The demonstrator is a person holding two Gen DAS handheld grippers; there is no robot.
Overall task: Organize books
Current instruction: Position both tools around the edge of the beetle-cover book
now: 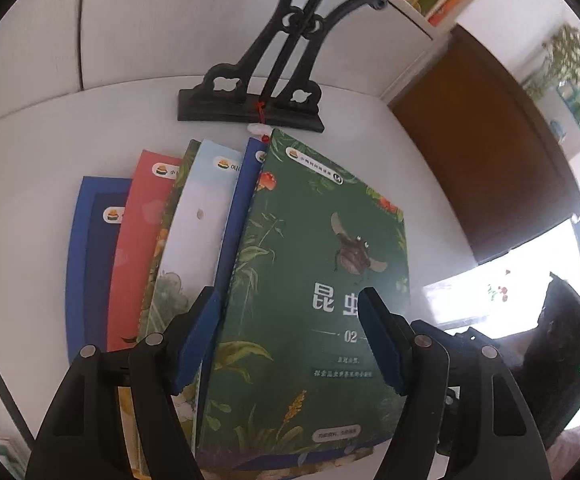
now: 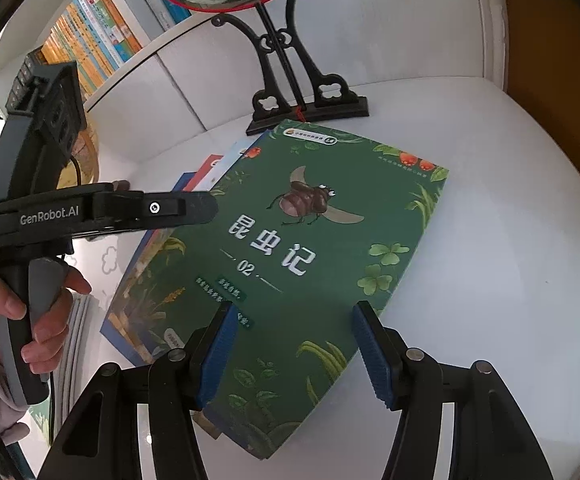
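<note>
Fanned thin paperback books topped by green insect-cover book (image 1: 314, 280) on white table (image 1: 25, 168), just before black carved wooden stand (image 1: 249, 104). Left tongs (image 1: 290, 300) and right tongs (image 2: 294, 316) both open above green cover, gripping nothing.

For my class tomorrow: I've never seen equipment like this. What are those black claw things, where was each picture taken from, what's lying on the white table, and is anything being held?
No robot here: a person holds a hand-operated two-finger gripper in each hand. Each picture comes from a wide-angle camera on one gripper, looking along its fingers. One shows the left gripper, the other the right gripper, where the person's left hand also appears. On the white table lies a fanned pile of thin books, a green insect book on top, blue and red ones beneath. Behind stands a black ornamental stand. Both grippers are open above the books; nothing is held.
</note>
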